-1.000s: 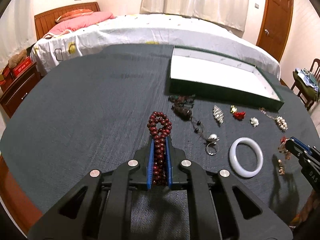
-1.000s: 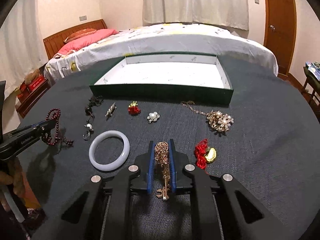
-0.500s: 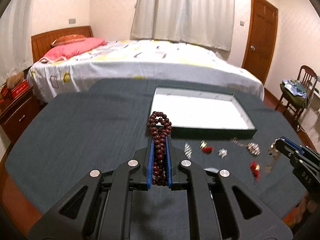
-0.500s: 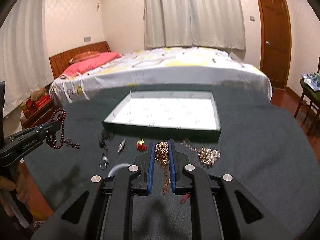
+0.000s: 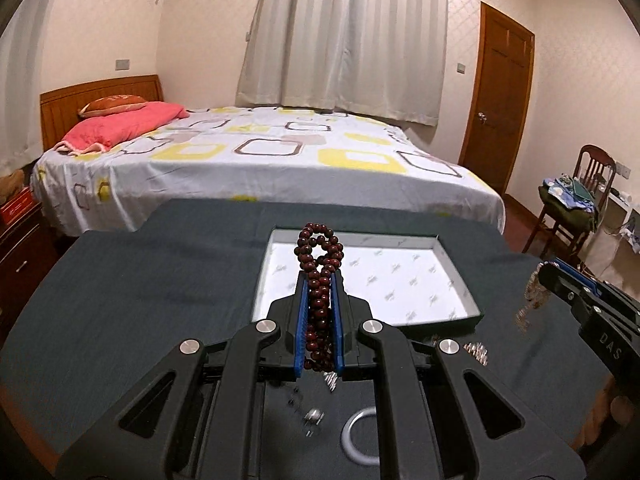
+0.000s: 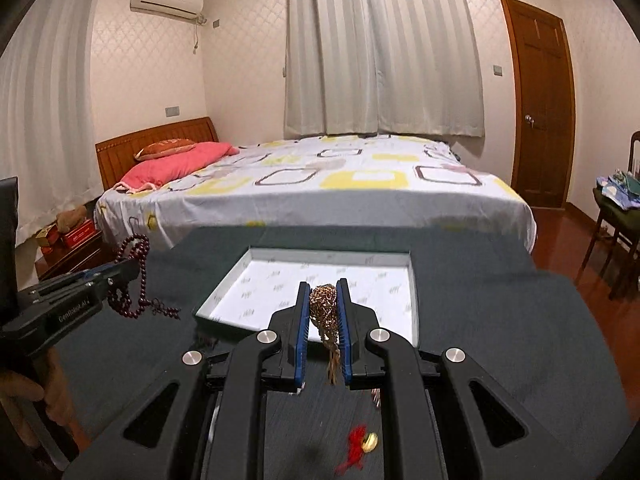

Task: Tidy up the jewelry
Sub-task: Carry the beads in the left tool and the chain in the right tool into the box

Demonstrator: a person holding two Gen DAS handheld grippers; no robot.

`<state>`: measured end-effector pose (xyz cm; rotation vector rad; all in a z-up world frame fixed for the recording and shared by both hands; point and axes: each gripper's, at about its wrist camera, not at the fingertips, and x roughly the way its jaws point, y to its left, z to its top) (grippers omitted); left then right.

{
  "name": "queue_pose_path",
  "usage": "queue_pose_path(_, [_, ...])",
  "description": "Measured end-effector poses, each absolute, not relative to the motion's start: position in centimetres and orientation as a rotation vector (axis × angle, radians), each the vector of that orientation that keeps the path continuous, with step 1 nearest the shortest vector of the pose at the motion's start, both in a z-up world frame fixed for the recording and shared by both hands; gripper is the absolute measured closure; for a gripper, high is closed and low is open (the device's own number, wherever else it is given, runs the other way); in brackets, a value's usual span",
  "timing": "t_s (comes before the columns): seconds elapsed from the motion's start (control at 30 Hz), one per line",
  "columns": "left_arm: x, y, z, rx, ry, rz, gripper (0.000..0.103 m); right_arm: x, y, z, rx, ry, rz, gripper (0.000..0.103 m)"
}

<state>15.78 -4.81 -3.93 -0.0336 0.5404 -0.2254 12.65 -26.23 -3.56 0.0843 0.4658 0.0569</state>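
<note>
My left gripper [image 5: 319, 276] is shut on a dark red bead bracelet [image 5: 319, 264], its loops poking out past the blue pads, above the dark cloth table. In the right wrist view that same bracelet [image 6: 132, 276] dangles from the left gripper [image 6: 120, 270] at the left edge. My right gripper [image 6: 324, 286] is shut on a bunched gold chain [image 6: 325, 312] that hangs down between the pads. Ahead of both lies the white-lined green tray [image 5: 460, 280] [image 6: 414, 280], with nothing in it. In the left wrist view the right gripper [image 5: 548, 272] holds the gold chain [image 5: 534, 300] at the far right.
Loose pieces lie on the cloth below the grippers: a white bangle [image 5: 360, 436], a silver ring [image 5: 314, 416], a small sparkly piece [image 5: 476, 350], and a red-and-gold charm [image 6: 362, 444]. A bed [image 5: 248, 152] stands behind the table, a chair [image 5: 576, 200] at right.
Both grippers have risen and tipped up, each still holding its piece. The tray has slid down toward the pads in both views, and the loose jewelry has dropped beneath the fingers.
</note>
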Motion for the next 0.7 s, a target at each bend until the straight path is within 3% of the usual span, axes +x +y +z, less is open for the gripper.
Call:
queue_pose_path(0.37, [23.4,-9.1,-3.2,-0.045,0.510,-0.272,0.092,19.1,-27.9,-2.2,0.077,0.405,0.032,0.089])
queue_pose_path(0.7, [29.7,-12.5,-11.2,-0.015,0.718,-0.276,0.092,24.8,-29.3,-10.9,0.124,0.603,0.007,0.089])
